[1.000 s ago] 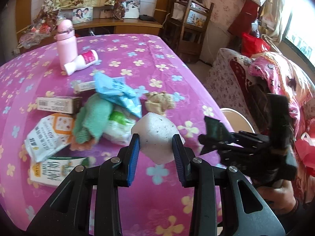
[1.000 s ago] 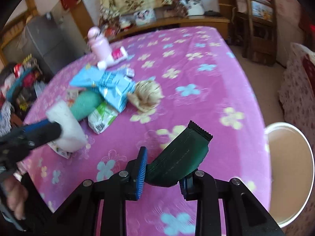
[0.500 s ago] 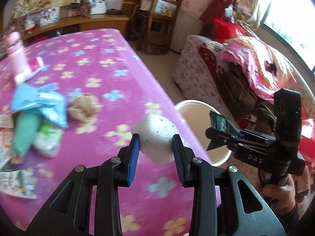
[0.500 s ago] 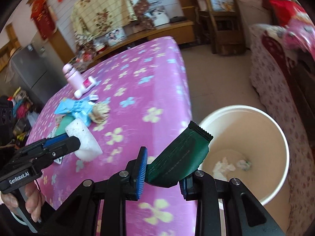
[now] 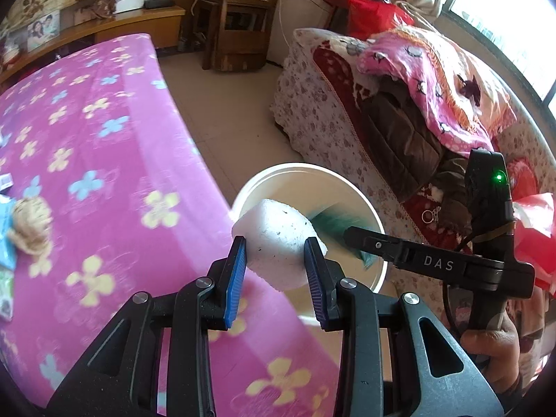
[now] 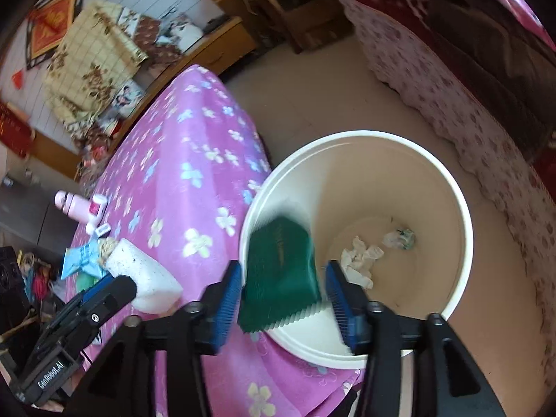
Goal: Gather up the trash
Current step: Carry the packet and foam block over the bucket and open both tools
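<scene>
Your right gripper point(image 6: 283, 299): jaws just been opening, dark green serrated-edge plastic packet point(image 6: 281, 271) loose btwn pads, blurred, over round white plastic bin point(image 6: 462, 243). Your left gripper point(image 5: 276, 271): clamped on white foam block point(image 5: 274, 243) at bin's rim, beside pink flowered tablecloth point(image 5: 104, 146).

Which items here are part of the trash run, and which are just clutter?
Part of the job:
- white foam block, clamped in the left gripper
- green wrapper, between the right gripper's just-opened jaws, over the bin
- white bin, crumpled tissue already inside
- blue wrapper left on the table

Just lying about:
- pink bottle
- sofa
- wooden chair
</scene>
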A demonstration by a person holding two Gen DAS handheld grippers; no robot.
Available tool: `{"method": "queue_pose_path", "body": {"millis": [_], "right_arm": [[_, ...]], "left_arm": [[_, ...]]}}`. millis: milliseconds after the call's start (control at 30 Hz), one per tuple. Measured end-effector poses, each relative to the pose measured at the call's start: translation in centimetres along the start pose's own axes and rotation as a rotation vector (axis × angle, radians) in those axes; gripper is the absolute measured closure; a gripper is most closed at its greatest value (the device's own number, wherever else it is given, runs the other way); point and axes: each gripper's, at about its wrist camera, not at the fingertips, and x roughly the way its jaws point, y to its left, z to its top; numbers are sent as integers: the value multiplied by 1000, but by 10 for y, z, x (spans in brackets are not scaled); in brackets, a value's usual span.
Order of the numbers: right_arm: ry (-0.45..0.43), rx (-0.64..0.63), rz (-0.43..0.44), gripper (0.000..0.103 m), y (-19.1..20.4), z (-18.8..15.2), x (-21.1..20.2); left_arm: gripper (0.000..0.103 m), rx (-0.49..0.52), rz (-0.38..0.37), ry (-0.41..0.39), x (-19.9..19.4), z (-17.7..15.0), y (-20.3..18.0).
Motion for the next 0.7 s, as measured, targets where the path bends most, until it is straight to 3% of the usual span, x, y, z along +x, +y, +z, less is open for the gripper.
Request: {"method": "queue_pose_path", "body": {"millis": [467, 600, 700], "right_arm": [[-18, 68, 8, 52, -23, -2, -5], [-28, 59, 2, 52, -20, -3, -8], [-32, 52, -3, 50, -18, -4, -8]], "left_arm": [[59, 37, -31, 32, 30, 4, -13], [46, 18, -39, 32, 30, 2, -10], [45, -1, -39, 34, 29, 2, -5]]}}
